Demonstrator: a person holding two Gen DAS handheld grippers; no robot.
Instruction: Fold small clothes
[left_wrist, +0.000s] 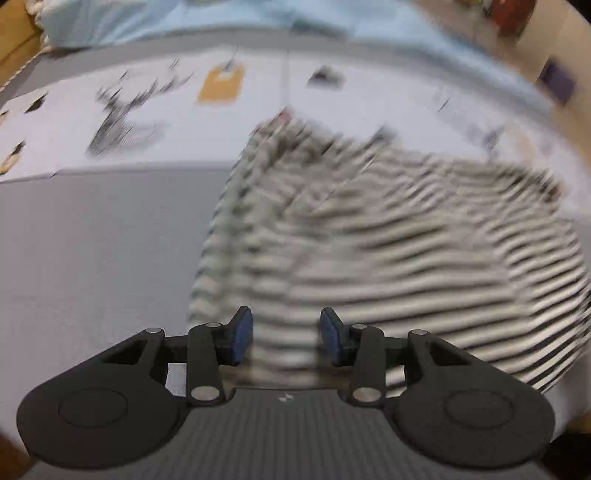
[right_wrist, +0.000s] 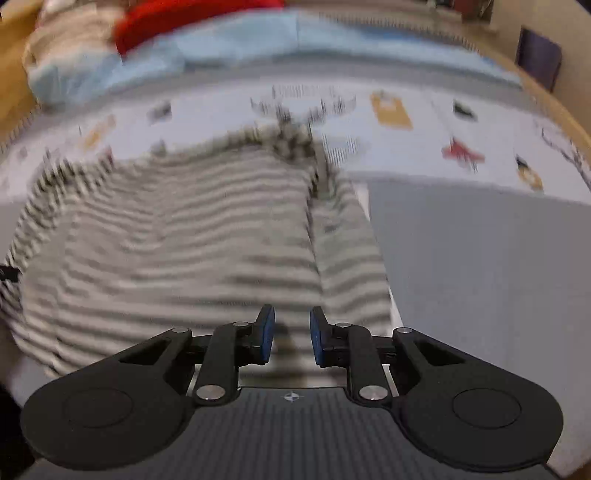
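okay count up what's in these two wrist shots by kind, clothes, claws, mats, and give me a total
Striped garment: 1
Claws: 2, left claw and right claw, both open
Patterned play mat: 1
Light blue bedding: 1
Red item, blurred: 1
Total: 6

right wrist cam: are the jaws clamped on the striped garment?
No. The right gripper has its jaws apart, with the striped garment lying flat and visible through the gap between them.
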